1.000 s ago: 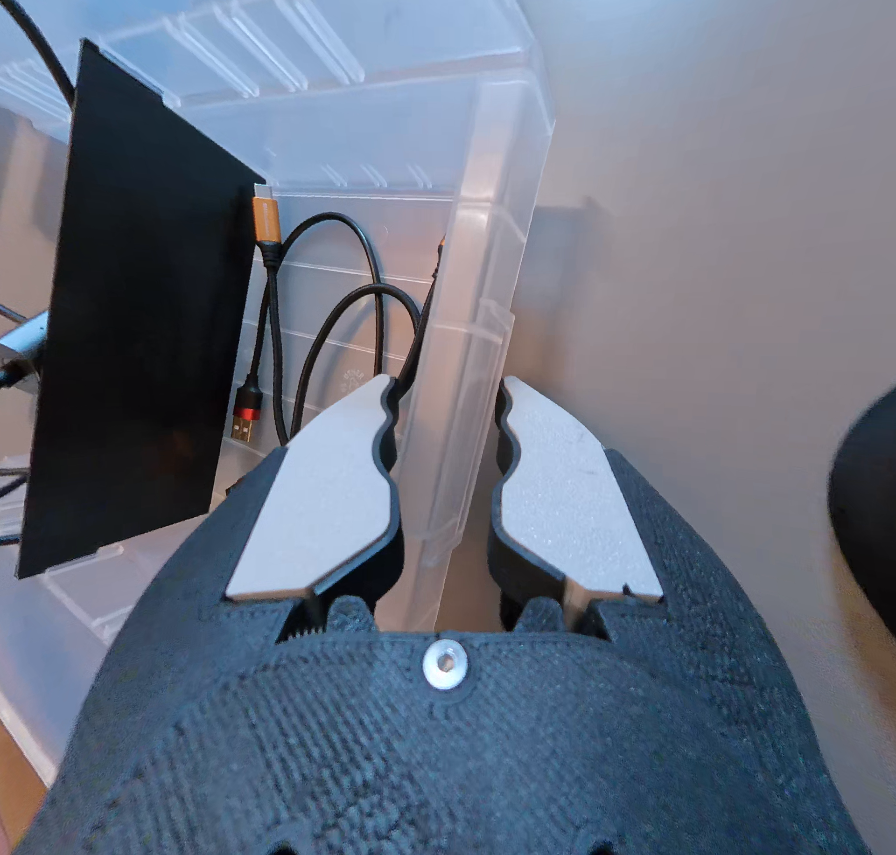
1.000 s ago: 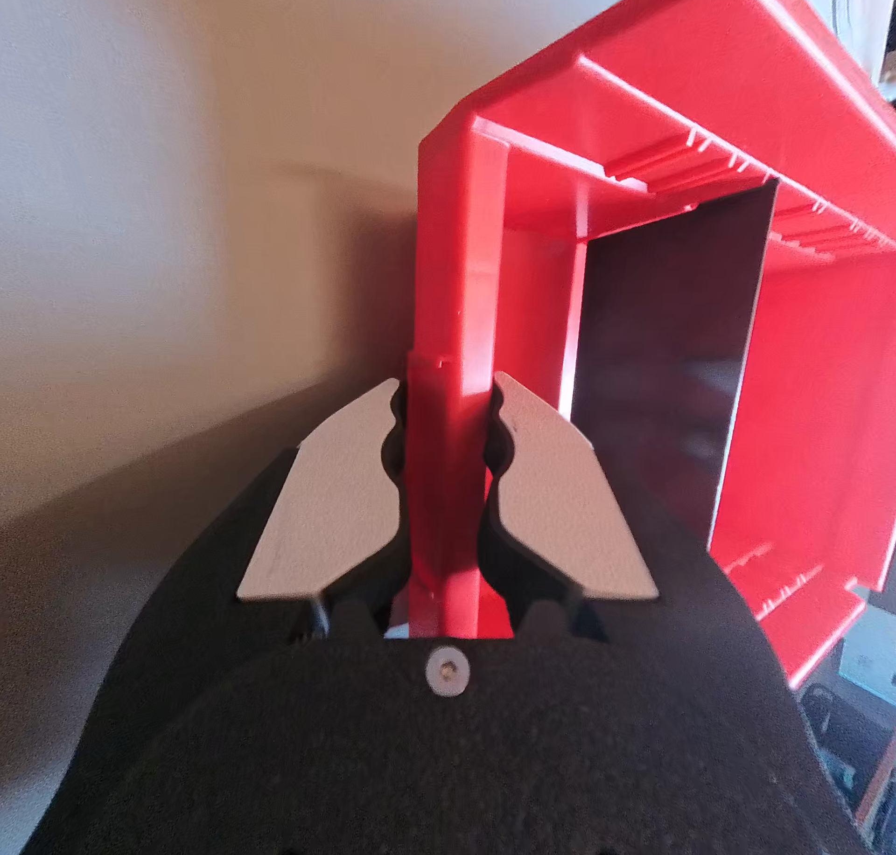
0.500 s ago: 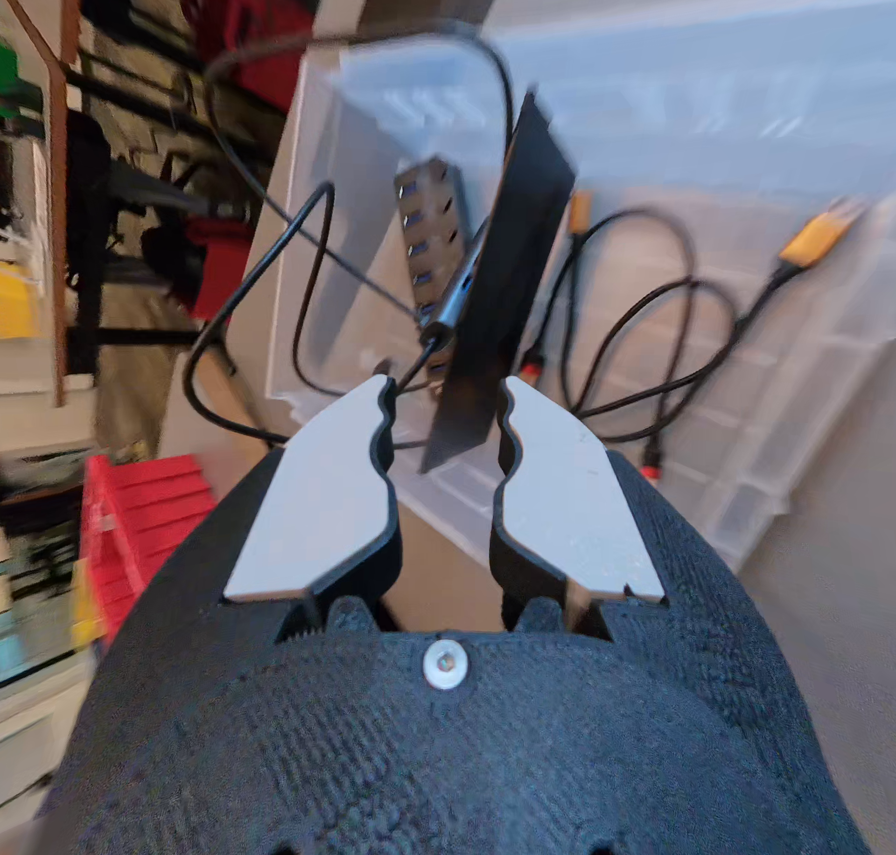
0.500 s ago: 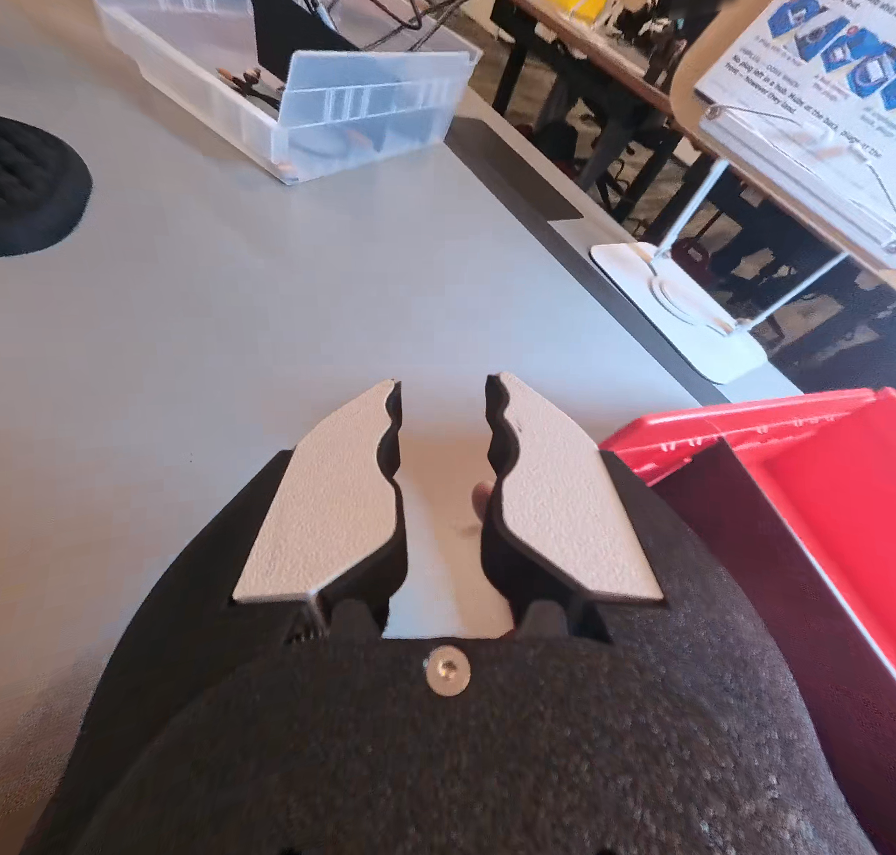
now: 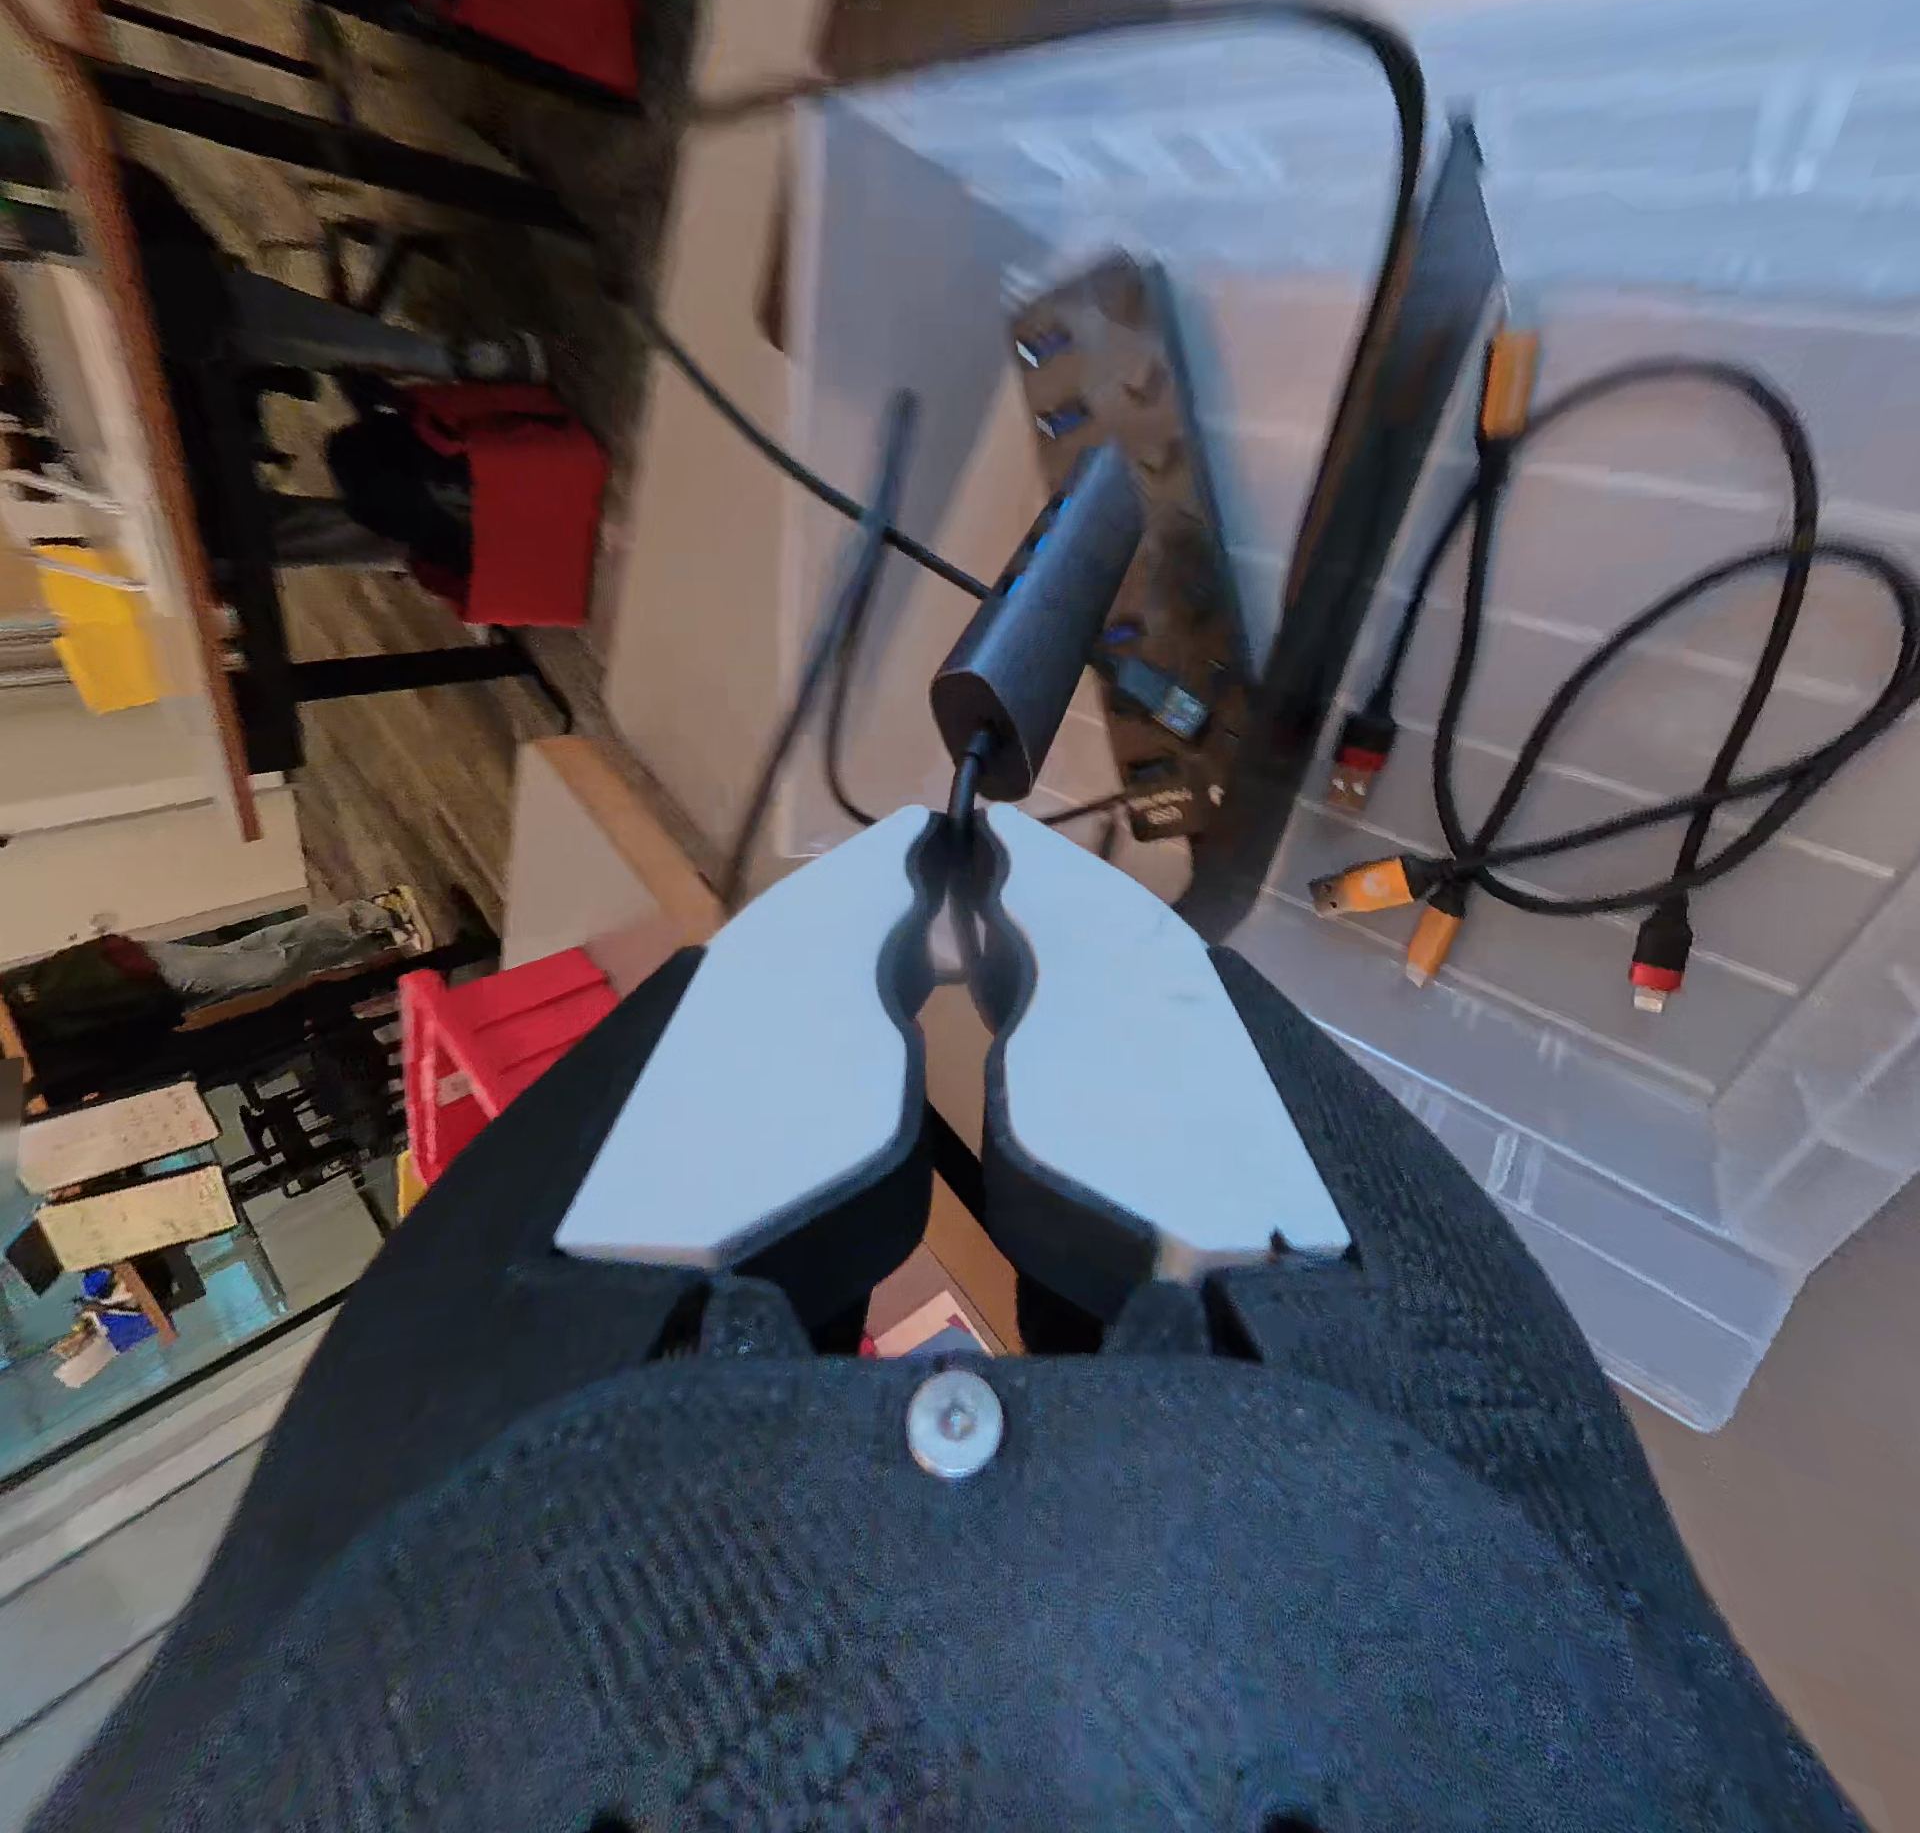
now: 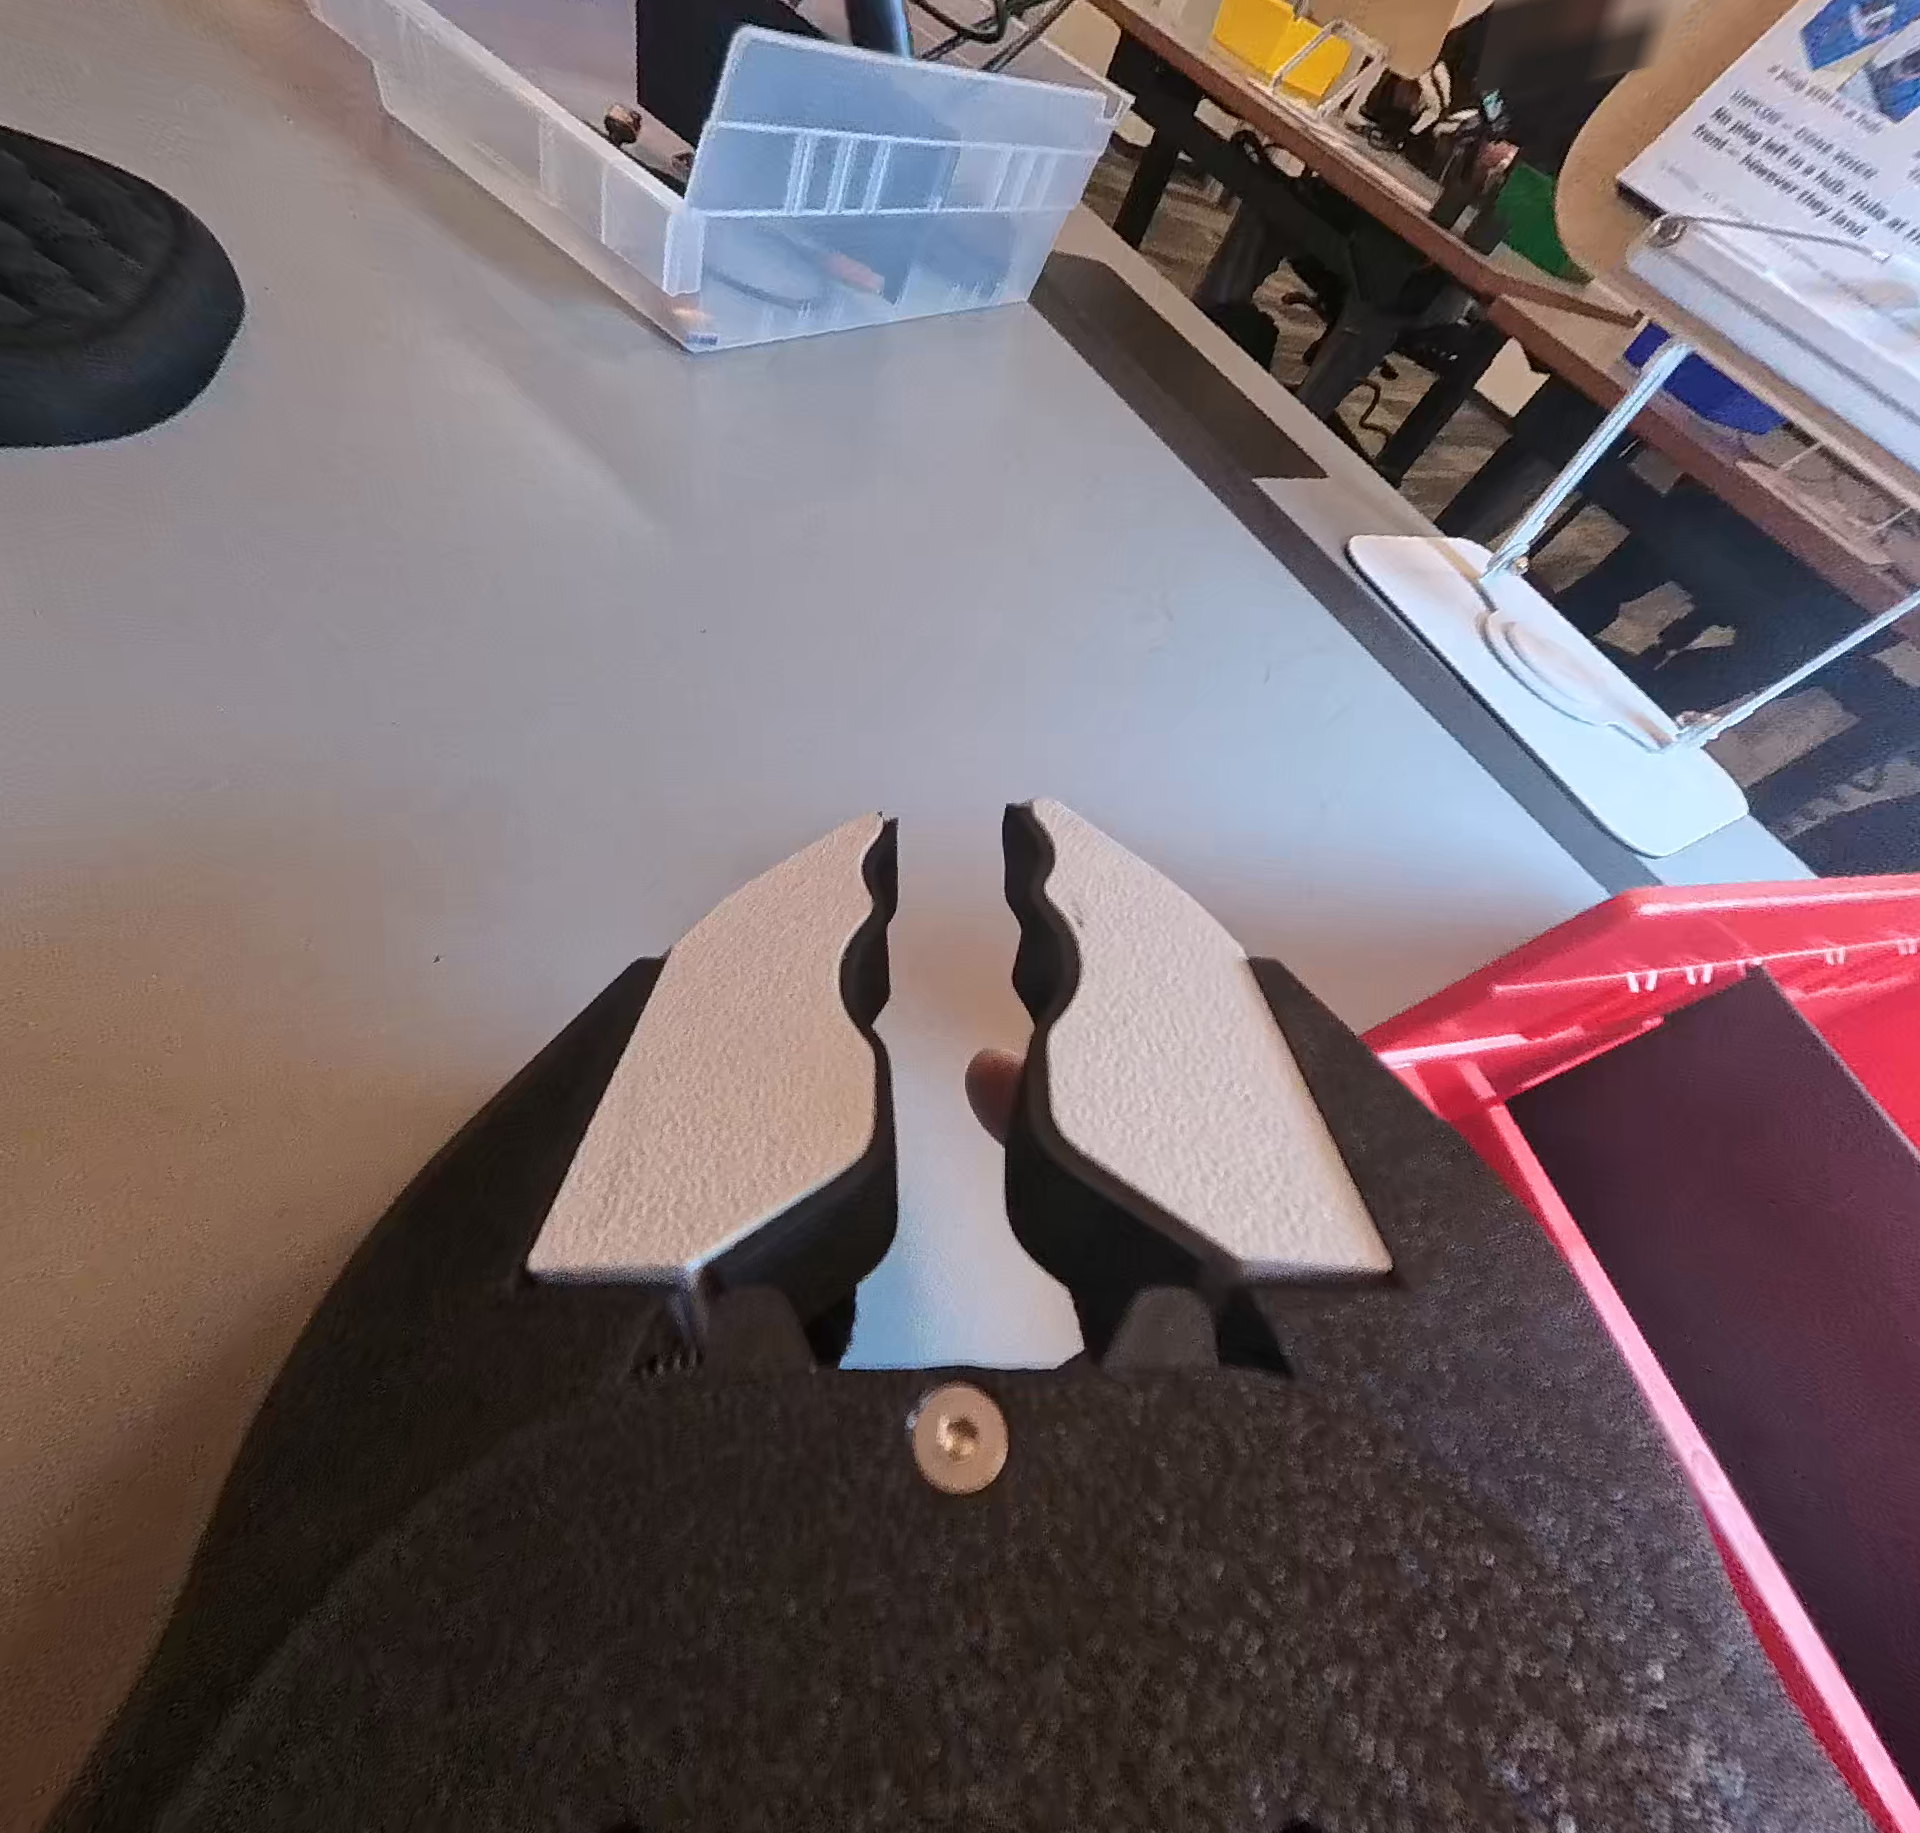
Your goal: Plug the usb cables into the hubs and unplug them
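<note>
In the left wrist view my left gripper (image 5: 961, 827) is shut on the thin black cable where it leaves a dark grey USB hub (image 5: 1039, 620), which hangs tilted above the clear bin (image 5: 1621, 1191). A second hub (image 5: 1112, 381) with blue ports lies in the bin's left part, beside a black divider (image 5: 1382, 495). Black braided USB cables (image 5: 1621, 703) with orange and red plugs lie right of the divider. My right gripper (image 6: 943, 817) is open and empty above the grey table (image 6: 623, 661). The clear bin (image 6: 831, 194) shows far off in the right wrist view.
A red bin (image 6: 1662, 962) with a dark divider stands close to the right of my right gripper. A white document stand (image 6: 1558, 682) sits at the table's right edge. A black textured rounded thing (image 6: 94, 308) lies at far left. Other tables and bins stand beyond. There is about 45 cm between the tips of the two grippers.
Both grippers have left the bin corners they were at a second ago. The left turned to the clear bin's inside and shut on the hub's cable. The right stays open over the table.
</note>
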A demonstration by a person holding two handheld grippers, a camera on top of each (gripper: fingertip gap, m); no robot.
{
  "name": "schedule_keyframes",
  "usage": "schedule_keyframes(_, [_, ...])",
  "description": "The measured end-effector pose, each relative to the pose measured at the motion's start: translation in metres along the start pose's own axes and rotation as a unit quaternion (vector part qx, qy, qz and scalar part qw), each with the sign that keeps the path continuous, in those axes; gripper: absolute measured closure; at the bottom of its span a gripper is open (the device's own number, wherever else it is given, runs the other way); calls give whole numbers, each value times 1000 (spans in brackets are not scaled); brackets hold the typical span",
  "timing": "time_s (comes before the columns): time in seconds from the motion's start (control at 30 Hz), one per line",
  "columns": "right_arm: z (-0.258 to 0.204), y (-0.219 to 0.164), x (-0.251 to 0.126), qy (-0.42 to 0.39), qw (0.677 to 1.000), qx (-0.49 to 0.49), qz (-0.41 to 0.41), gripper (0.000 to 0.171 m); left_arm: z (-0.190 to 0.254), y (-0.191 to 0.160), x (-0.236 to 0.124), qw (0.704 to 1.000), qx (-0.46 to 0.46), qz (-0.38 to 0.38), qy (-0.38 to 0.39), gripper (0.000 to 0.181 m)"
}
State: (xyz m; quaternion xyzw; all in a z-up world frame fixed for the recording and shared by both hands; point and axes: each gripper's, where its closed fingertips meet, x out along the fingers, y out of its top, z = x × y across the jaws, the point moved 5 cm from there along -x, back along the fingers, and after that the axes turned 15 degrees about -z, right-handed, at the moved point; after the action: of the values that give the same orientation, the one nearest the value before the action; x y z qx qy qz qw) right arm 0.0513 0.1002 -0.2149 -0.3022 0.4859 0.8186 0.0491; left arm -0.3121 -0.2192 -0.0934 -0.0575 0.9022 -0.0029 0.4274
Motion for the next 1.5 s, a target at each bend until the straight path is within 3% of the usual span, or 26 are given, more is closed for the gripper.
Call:
schedule_keyframes(0.03, [1, 1, -1, -2, 1000, 3, 5, 151, -11, 1, -18, 999, -22, 21, 15, 177])
schedule_keyframes(0.23, [15, 27, -10, 10, 997, 56, 58, 151, -41, 15, -153, 965, -123, 225, 51, 177])
schedule_keyframes(0.4, [21, 90, -22, 81, 977, 113, 160, 147, 22, 56, -237, 870, -139, 471, -38, 177])
schedule_keyframes(0.53, [18, 121, -24, 185, 934, 185, 244, 131, 112, 96, -248, 768, -123, 612, -147, 177])
schedule_keyframes(0.63, [16, 120, -28, 243, 900, 210, 295, 116, 172, 122, -234, 704, -107, 663, -231, 177])
schedule_keyframes(0.7, [16, 119, -37, 264, 883, 216, 321, 114, 203, 134, -222, 676, -85, 679, -274, 176])
schedule_keyframes(0.77, [19, 115, -46, 276, 874, 213, 339, 126, 216, 135, -211, 638, -76, 704, -304, 177])
schedule_keyframes(0.8, [19, 114, -50, 280, 874, 200, 343, 145, 220, 137, -201, 642, -76, 690, -325, 177])
schedule_keyframes(0.83, [18, 113, -52, 269, 883, 181, 339, 152, 225, 140, -193, 652, -61, 679, -333, 177])
schedule_keyframes(0.93, [5, 108, -45, 198, 933, 85, 289, 150, 239, 141, -179, 678, -30, 670, -300, 177])
schedule_keyframes(1.2, [-12, 97, -32, 86, 970, -56, 220, 149, 259, 152, -157, 764, 15, 614, -199, 176])
schedule_keyframes(1.37, [-16, 88, -24, -39, 969, -183, 165, 152, 250, 150, -154, 755, -17, 610, -239, 170])
schedule_keyframes(1.5, [-9, 96, -37, -117, 955, -216, 165, 154, 202, 124, -157, 772, -89, 602, -183, 161])
